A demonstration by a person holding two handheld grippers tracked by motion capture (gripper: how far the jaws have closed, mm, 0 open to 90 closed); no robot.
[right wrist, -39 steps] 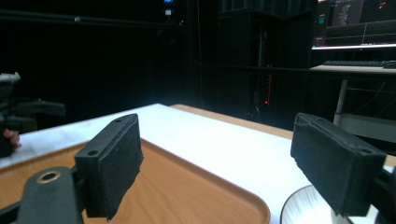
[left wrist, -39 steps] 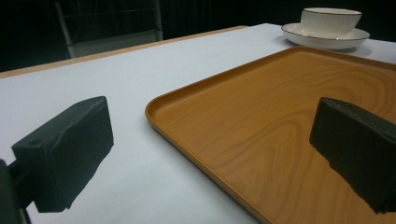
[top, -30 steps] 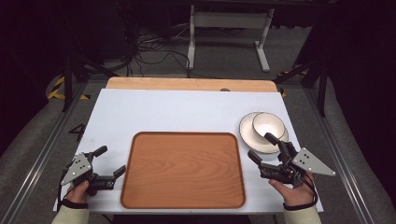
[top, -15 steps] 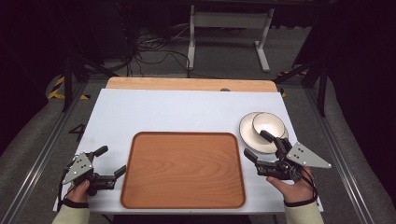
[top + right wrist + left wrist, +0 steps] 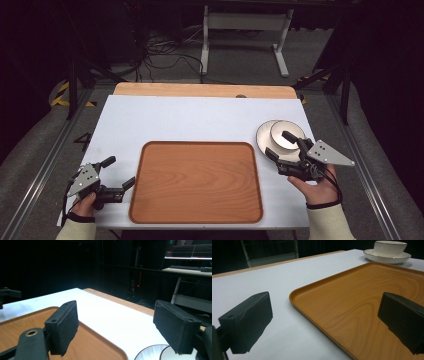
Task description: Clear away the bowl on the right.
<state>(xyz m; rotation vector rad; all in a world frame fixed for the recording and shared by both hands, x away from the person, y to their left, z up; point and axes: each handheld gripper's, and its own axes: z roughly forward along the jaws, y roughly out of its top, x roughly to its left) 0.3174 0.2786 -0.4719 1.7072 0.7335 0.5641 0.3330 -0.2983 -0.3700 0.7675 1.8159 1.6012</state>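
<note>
The small white ceramic bowl [image 5: 286,134] on its white saucer [image 5: 266,136], far right of the wooden tray [image 5: 196,181] on the white worktop [image 5: 190,120], looks stiff, glossy-slippery and breakable, best pinched across its rim by the gaping right tool [image 5: 281,145]; the left tool [image 5: 119,172] gapes too.

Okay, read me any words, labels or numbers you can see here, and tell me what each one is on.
There is no text that can be read.
Monitor behind the table: bright lines on screen, too blurred to read.
Wooden tray, cup, saucer and white tabletop: no print visible.
</note>
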